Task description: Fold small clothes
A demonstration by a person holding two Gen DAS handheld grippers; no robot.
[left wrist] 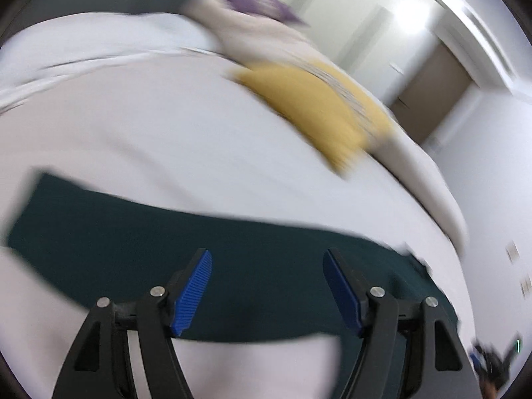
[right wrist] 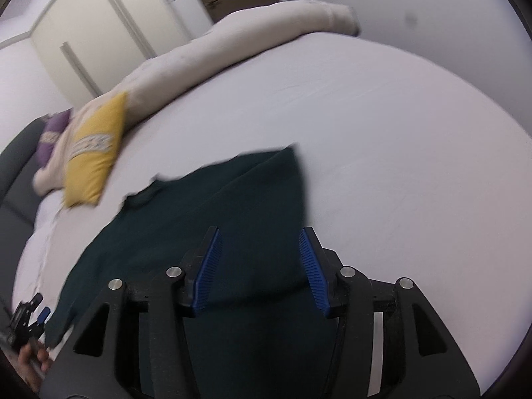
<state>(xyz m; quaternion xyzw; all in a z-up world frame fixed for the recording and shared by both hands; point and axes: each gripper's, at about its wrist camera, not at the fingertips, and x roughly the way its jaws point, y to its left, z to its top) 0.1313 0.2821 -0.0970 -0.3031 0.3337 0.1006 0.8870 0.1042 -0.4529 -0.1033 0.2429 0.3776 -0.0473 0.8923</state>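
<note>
White bed sheet (right wrist: 382, 126) under everything. Dark green garment (right wrist: 232, 219) lies flat on it. My left gripper (left wrist: 267, 286) and right gripper (right wrist: 260, 266) both spread wide above it, holding nothing.

A white bed sheet (right wrist: 382, 126) covers the bed. A yellow cushion (right wrist: 94, 153) leans on a rolled beige duvet (right wrist: 232, 40), a purple cushion (right wrist: 53, 133) behind it. Wardrobe doors (right wrist: 99, 26) stand beyond.
</note>
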